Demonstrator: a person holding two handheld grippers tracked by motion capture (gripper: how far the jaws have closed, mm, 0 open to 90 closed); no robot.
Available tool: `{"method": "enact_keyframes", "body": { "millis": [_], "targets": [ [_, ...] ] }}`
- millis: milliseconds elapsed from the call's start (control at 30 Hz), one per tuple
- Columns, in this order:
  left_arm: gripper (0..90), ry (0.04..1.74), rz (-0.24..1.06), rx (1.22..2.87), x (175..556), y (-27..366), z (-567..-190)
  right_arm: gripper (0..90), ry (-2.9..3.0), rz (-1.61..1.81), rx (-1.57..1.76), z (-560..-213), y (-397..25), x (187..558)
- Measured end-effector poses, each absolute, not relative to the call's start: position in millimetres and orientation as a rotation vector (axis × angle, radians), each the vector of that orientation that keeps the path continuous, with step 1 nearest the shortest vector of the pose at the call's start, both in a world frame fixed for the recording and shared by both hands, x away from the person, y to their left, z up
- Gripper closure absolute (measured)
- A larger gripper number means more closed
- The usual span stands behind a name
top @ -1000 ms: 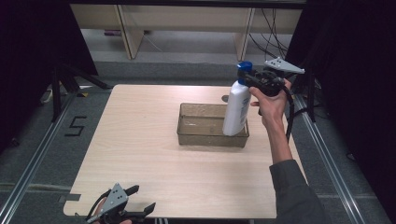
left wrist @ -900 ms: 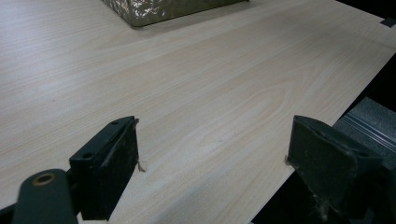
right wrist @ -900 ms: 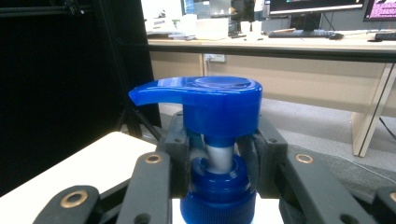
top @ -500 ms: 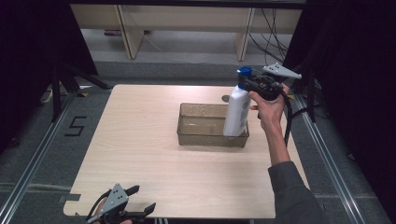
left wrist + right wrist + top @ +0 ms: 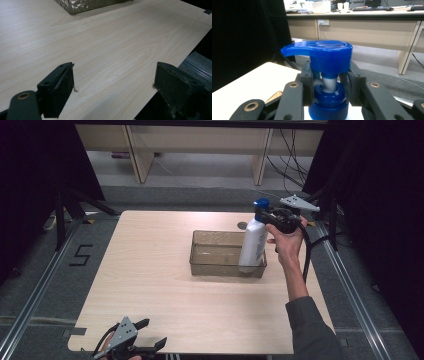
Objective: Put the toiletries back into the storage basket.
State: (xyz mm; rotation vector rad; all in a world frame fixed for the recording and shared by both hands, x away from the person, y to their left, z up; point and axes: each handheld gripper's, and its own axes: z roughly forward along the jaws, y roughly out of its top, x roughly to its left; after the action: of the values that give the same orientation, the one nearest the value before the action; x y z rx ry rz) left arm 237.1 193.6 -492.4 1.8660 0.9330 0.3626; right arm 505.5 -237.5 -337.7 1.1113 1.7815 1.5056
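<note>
A white pump bottle (image 5: 252, 245) with a blue pump head (image 5: 324, 53) stands upright in the right end of a clear brownish tray (image 5: 215, 265) at mid-table. My right gripper (image 5: 267, 216) is shut on the bottle's neck just under the pump head, its pads (image 5: 308, 80) pressing either side of the grey stem. My left gripper (image 5: 150, 334) hovers open over the table's near left edge, its jaws wide apart above bare wood with nothing between them. A corner of the tray (image 5: 82, 5) lies far ahead of it.
The light wooden table (image 5: 150, 270) has a small round hole near the far edge behind the tray. Metal rails run along both sides on the floor. Shelving and cables stand beyond the far edge.
The right gripper has lowered the bottle, so its base now sits deeper in the tray's right end. The left gripper has stayed put.
</note>
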Motion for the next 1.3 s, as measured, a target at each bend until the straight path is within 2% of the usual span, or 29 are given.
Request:
{"method": "enact_keyframes", "body": {
  "millis": [367, 800, 1033, 1167, 1300],
  "targets": [
    [15.5, 0.943, 0.364, 1.869, 236, 193, -492, 64.6, 1.789, 1.500, 1.082, -344, -236, 495],
    [15.5, 0.934, 0.365, 1.865, 237, 193, -493, 58.3, 1.836, 1.421, 1.050, -340, -234, 483],
    [15.5, 0.932, 0.365, 1.866, 237, 193, -492, 50.5, 1.843, 1.414, 1.039, -339, -231, 481],
    [15.5, 0.932, 0.364, 1.866, 237, 193, -492, 37.8, 1.835, 1.414, 1.081, -339, -233, 480],
    [15.5, 0.929, 0.367, 1.863, 237, 193, -492, 32.6, 1.830, 1.446, 1.104, -341, -238, 478]
  ]
}}
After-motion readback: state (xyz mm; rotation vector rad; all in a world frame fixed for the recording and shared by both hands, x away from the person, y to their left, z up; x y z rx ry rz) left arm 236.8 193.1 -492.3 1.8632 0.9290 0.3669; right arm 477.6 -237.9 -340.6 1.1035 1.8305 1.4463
